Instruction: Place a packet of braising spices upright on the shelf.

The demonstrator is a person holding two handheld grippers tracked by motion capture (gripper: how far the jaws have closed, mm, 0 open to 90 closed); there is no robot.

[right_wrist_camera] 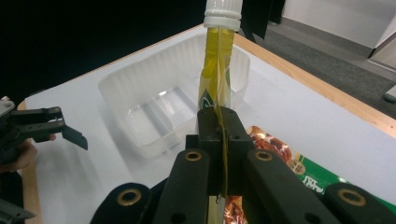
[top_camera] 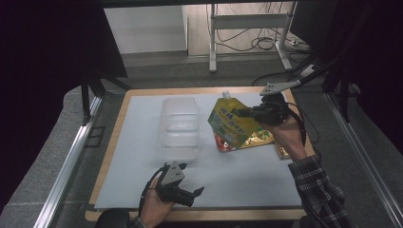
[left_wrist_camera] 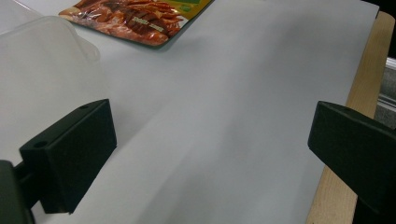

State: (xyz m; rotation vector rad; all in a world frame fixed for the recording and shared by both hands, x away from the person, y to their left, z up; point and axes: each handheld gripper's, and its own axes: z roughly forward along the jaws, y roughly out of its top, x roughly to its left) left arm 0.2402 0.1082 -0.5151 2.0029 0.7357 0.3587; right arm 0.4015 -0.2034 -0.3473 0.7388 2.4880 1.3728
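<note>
Right gripper (right_wrist_camera: 219, 140) pinches the yellow spouted pouch (top_camera: 230, 121) above the table; left gripper (top_camera: 190, 194) rests wide open; clear plastic tub (top_camera: 179, 127) sits empty.

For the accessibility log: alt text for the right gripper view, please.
The right tongs pinch the edge of a yellow spouted pouch held upright above a clear plastic tub; a snack packet lies on the white table.

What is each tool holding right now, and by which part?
The right tool pinches the yellow spouted pouch with a white cap by its thin side edge, lifted off the table. The left tool is open, holding nothing.
</note>
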